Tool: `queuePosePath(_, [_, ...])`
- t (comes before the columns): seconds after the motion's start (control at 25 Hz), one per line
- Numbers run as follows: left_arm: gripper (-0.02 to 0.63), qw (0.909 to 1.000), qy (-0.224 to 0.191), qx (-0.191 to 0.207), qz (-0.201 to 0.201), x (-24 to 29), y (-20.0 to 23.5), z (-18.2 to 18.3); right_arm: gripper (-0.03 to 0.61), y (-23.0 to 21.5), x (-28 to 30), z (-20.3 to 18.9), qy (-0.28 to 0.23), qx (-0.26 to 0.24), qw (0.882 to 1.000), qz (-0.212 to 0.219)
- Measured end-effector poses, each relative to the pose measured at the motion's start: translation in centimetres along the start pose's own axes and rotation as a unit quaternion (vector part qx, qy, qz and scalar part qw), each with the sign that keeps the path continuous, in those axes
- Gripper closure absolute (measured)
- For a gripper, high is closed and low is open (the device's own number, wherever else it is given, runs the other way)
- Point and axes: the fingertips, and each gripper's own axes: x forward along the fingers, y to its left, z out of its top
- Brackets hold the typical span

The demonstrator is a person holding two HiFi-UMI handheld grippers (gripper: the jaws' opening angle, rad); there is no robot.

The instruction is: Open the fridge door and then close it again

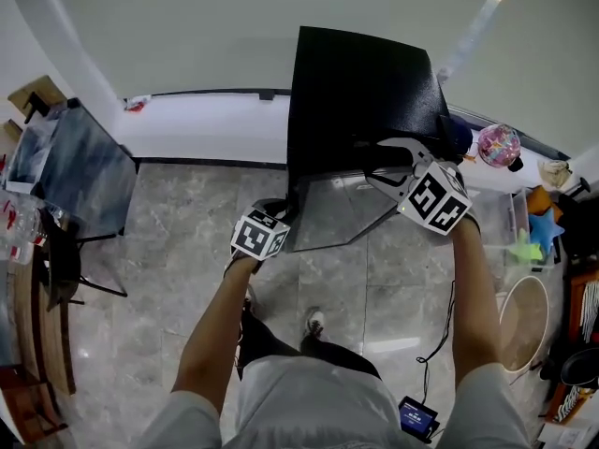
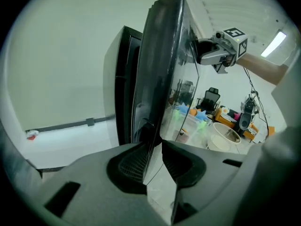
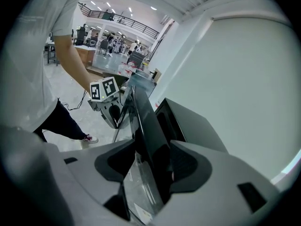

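A black fridge stands against the white wall, its glass door swung partly out toward me. My left gripper holds the door's thin edge at one end; in the left gripper view both pads sit against the glass door. My right gripper clamps the thicker door edge at the other end, and in the right gripper view the dark door fills the gap between its jaws. The fridge body lies just behind it.
A glass-topped desk with a chair is at the left. At the right are a white round tub, a pink ball and bright star toys. A small device on a cable lies by my feet.
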Motion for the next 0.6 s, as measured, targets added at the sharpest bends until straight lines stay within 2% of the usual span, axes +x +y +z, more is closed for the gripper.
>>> queuePosePath(0.4, [0.525,0.9962,-0.012,-0.052,0.068,-1.0,-3.0,-1.4,0.354,1.7,-1.5,-0.1,-0.035,-0.044,0.998,0.03])
queuePosePath(0.6, [0.525,0.9944,-0.008,-0.068,0.081,-1.6,-5.1,-1.9,0.354,2.7,-2.7,-0.3,-0.047,-0.06,0.996,0.044])
